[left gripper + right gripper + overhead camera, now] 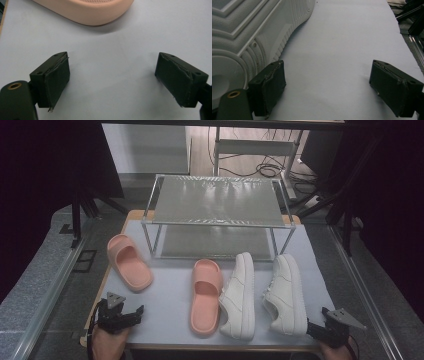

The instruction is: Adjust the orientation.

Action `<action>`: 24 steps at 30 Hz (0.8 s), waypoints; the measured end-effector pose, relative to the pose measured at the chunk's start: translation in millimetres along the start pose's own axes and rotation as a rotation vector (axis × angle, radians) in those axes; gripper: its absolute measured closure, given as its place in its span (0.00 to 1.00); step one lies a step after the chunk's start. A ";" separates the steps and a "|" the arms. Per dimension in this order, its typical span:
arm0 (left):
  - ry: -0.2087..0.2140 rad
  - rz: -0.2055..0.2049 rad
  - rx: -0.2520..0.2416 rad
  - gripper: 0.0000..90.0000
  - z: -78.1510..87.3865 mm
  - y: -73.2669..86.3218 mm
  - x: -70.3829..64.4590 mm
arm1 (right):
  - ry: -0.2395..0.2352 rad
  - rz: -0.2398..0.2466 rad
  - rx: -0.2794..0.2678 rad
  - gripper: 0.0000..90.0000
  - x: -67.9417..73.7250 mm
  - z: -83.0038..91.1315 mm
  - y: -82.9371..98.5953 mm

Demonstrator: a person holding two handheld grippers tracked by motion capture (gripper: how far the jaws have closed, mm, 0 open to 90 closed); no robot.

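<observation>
Matt foam-like pink slide, ribbed rubbery white sneaker sole, smooth matt table, shiny metal rack

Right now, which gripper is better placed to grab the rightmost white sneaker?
Right. The right gripper sits open just behind the rightmost white sneaker, whose heel is beside its jaw. The left gripper, also open, is nearer the pink slides.

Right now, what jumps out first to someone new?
Four shoes in a loose row on the white table: a pink slide far left, another pink slide mid-table, two white sneakers to its right. Behind stands a two-tier metal rack, nothing on it. Both grippers wait open at the near edge.
</observation>
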State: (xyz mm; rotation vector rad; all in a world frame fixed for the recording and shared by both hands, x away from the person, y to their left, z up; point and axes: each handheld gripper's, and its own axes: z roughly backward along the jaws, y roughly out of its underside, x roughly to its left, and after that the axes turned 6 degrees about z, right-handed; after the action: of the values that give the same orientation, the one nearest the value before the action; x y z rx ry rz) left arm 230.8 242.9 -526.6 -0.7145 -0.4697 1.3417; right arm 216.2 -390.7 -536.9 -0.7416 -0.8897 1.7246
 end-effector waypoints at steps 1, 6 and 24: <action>0.000 0.000 0.000 0.14 0.0 0.0 0.0 | 0.000 0.000 0.000 0.14 0.0 0.0 0.0; 0.010 -0.006 -0.005 0.14 -0.3 0.5 1.4 | -0.001 0.001 0.003 0.14 0.0 0.0 -0.4; 0.026 -0.014 -0.018 0.15 0.1 1.7 3.6 | -0.001 0.008 0.005 0.14 -0.1 -0.2 -0.4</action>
State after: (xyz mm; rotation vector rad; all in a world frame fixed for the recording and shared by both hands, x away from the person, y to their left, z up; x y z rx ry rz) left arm 230.3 246.6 -528.1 -0.7410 -0.4663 1.3148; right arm 216.5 -390.7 -536.7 -0.7421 -0.8842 1.7336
